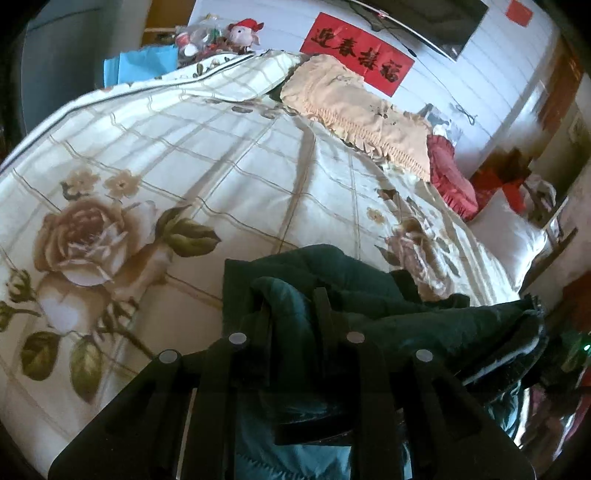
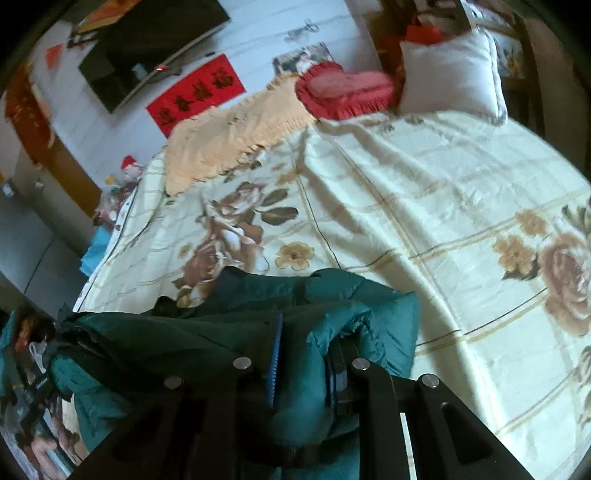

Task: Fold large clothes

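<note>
A dark teal padded jacket [image 1: 369, 295] is bunched up over the near part of the bed [image 1: 184, 166], which has a cream floral quilt. My left gripper [image 1: 291, 306] is shut on a fold of the jacket, with cloth pinched between its two black fingers [image 1: 323, 306]. My right gripper [image 2: 306, 339] is shut on another fold of the same jacket [image 2: 221, 325], with cloth between a blue-padded finger [image 2: 275, 354] and the other one. The jacket stretches between both grippers and hides the fingertips.
A peach fringed cover [image 1: 351, 110], a red cushion [image 2: 343, 90] and a white pillow [image 2: 450, 74] lie along the far side and head of the bed. A plush toy [image 1: 243, 33], a red wall banner [image 1: 356, 50] and a wall television [image 2: 147, 40] are behind.
</note>
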Available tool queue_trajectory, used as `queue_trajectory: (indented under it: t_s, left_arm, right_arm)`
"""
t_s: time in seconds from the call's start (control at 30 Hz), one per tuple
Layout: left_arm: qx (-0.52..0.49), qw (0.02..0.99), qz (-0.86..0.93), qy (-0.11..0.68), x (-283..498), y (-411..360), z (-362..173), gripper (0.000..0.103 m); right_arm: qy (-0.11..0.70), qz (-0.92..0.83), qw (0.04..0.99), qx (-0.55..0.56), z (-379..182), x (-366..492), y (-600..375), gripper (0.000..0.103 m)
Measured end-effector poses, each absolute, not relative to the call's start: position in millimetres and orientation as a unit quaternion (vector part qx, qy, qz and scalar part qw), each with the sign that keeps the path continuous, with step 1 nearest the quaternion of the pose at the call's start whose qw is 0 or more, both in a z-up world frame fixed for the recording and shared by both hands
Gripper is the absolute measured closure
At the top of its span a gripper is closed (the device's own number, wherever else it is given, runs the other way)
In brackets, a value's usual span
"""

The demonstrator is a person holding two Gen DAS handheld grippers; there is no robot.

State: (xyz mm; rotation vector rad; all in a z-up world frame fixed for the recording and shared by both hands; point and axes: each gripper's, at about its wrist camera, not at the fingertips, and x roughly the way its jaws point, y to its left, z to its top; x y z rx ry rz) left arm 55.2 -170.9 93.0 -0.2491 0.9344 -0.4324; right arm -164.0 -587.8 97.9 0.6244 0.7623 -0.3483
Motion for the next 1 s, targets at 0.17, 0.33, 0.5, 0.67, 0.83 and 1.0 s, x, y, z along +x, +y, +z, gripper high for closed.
queue_trajectory:
  t_s: [0.17, 0.33, 0.5, 0.67, 0.83, 1.0]
  left_arm:
    - [-0.148, 0.845, -0.229, 0.461, 64.2, -166.1, 94.0, 0.078]
    - [-0.162, 0.828, -0.255, 0.472, 65.4, -158.2, 112.1, 0.075]
    - [-0.164, 0.833, -0.269, 0.456, 58.8, -154.8, 136.0, 0.056]
    - [-0.193, 0.868, -0.235, 0.393, 52.0, -134.7, 159.4, 0.024]
    - [-0.172, 0.871, -0.244, 0.389, 36.5, -152.3, 161.0, 0.024]
    - [-0.089, 0.874, -0.236, 0.415, 25.3, -207.3, 133.7, 0.024]
  right_arm:
    - [0.349, -0.149, 0.865, 0.329, 96.9, -165.0, -595.5, 0.068]
    - [0.331, -0.125, 0.877, 0.325, 119.3, -174.1, -591.6, 0.044]
    - [0.283, -0.153, 0.901, 0.290, 157.1, -186.8, -583.3, 0.028]
    - [0.274, -0.113, 0.920, 0.257, 174.4, -186.5, -549.6, 0.028]
    - [0.324, -0.066, 0.924, 0.193, 154.9, -153.6, -497.1, 0.028]
    - [0.369, -0.061, 0.917, 0.139, 119.6, -105.8, -459.9, 0.028]
